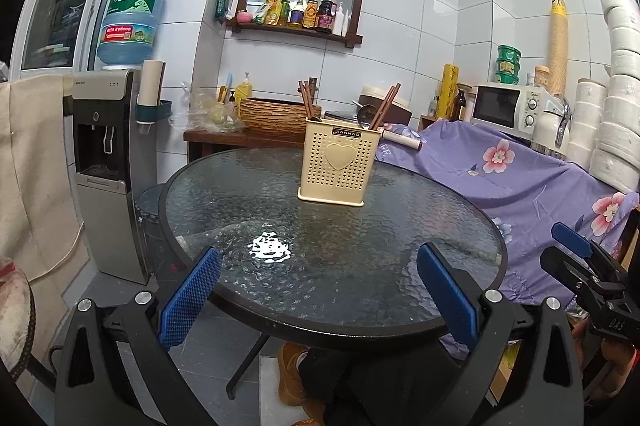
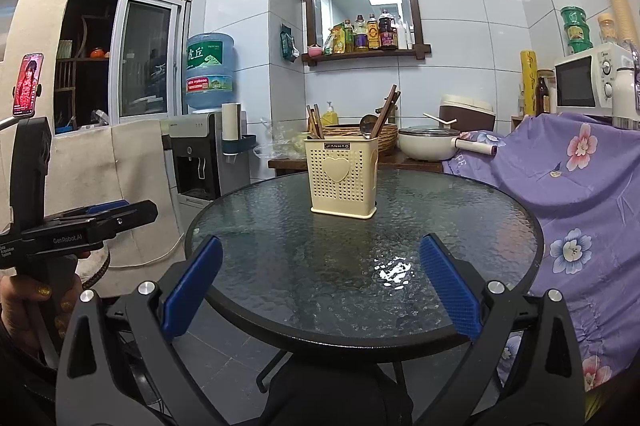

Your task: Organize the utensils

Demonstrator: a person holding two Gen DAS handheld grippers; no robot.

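A cream perforated utensil holder [image 1: 335,162] [image 2: 341,180] with a heart on its front stands upright on the round glass table [image 1: 332,258] [image 2: 360,266], toward the far side. Brown chopsticks [image 1: 307,100] [image 2: 315,122] lean in its left compartment; more chopsticks [image 1: 385,106] [image 2: 386,110] and a metal spoon [image 2: 367,126] stand in the right one. My left gripper [image 1: 320,266] is open over the table's near edge, holding nothing. My right gripper [image 2: 320,258] is open too, empty, at the near edge. Each gripper shows at the side of the other's view.
A water dispenser [image 1: 108,162] [image 2: 196,154] stands left of the table. A purple floral cloth [image 1: 540,178] [image 2: 580,194] covers furniture at the right. Behind the table a wooden bench [image 2: 352,160] carries a woven basket [image 1: 276,112] and a white pot [image 2: 428,142]. A person's legs and a brown shoe [image 1: 292,378] are under the table.
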